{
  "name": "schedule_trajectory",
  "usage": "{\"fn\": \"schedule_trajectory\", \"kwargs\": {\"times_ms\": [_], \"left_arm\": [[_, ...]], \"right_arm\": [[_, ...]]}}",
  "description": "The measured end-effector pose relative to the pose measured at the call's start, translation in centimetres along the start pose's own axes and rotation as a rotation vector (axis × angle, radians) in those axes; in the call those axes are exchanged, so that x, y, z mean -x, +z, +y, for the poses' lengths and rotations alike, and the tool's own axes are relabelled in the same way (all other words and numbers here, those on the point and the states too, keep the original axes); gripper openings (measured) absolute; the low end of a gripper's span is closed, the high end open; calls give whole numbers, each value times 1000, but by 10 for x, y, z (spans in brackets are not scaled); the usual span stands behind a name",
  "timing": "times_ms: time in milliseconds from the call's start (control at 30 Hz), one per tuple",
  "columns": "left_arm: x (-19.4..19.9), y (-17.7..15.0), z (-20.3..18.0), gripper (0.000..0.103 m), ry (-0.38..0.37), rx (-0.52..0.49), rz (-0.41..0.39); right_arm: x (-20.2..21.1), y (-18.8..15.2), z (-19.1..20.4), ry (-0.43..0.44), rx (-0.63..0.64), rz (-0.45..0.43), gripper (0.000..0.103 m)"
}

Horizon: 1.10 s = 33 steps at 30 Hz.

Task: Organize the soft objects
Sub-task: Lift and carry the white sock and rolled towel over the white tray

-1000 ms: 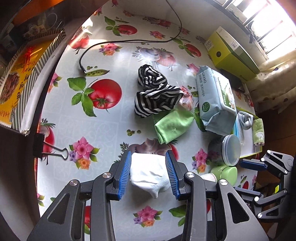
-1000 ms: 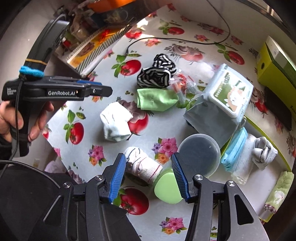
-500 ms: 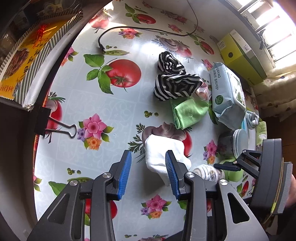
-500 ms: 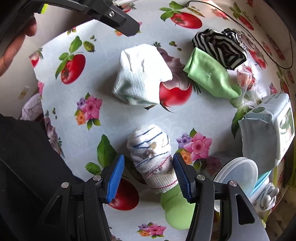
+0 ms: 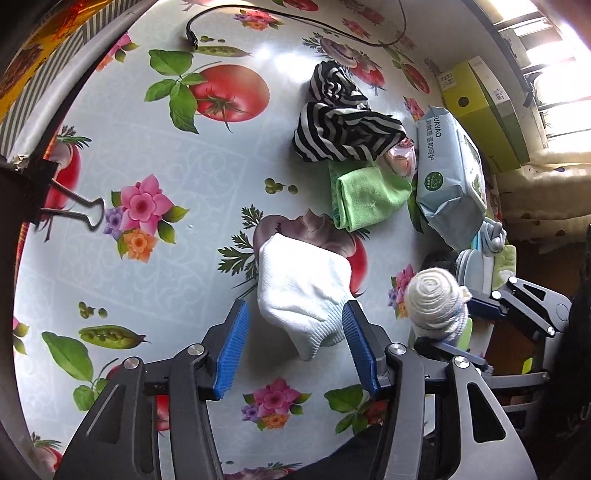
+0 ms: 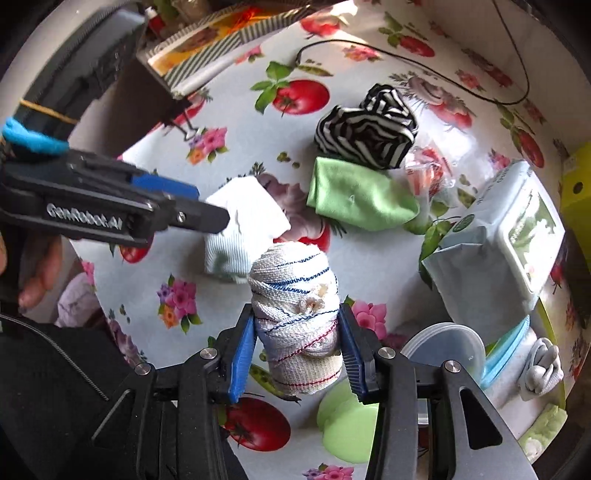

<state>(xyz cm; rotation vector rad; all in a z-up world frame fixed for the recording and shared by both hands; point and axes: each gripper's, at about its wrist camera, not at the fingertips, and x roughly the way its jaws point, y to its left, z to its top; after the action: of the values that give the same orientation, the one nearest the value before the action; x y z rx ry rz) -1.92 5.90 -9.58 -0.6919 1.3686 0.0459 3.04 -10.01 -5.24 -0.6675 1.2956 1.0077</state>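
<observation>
L gripper (image 5: 295, 343) jaws opening w/ white sock (image 5: 303, 291) between, R gripper (image 6: 299, 354) closing, clamped on rolled sock (image 6: 295, 314).

- A table (image 5: 207, 173) fills most of both views, covered in a glossy pale oilcloth (image 6: 373, 266) printed with red tomatoes, pink flowers, green leaves and pea pods.
- A black binder clip (image 5: 48, 201) clamps the cloth at the table's left edge.
- At the far right, a window (image 5: 546, 62) with dark bars lets in strong daylight; bright glare lies on the far part of the cloth.
- Beside the window hangs a pale dotted curtain (image 5: 535, 192).
- A thin black cable (image 5: 295, 22) trails across the far side of the table.
- Beyond the left edge sits a board with a striped border and yellow print (image 6: 207, 44).
</observation>
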Motion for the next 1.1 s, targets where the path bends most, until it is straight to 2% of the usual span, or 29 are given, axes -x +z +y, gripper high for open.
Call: {"fn": "schedule_trajectory", "kwargs": {"times_ms": [300, 433, 500, 533, 633, 900, 1100], "left_arm": [[-30, 13, -9, 53, 10, 44, 47], [-33, 18, -20, 53, 41, -7, 31], [-34, 19, -23, 41, 46, -23, 27], [-34, 18, -24, 30, 47, -30, 29], [-29, 18, -29, 22, 46, -54, 10], [10, 29, -48, 22, 19, -119, -84], [26, 36, -64, 22, 4, -155, -121]], "right_arm": [[29, -1, -15, -27, -86, -65, 42], [33, -4, -18, -31, -120, -85, 42], [37, -5, -20, -29, -136, -99, 42], [38, -6, -21, -27, -144, -107, 42], [46, -8, -25, -31, -165, -130, 42], [66, -15, -40, -34, -234, -189, 42], [79, -22, -53, -39, -279, -221, 42]]}}
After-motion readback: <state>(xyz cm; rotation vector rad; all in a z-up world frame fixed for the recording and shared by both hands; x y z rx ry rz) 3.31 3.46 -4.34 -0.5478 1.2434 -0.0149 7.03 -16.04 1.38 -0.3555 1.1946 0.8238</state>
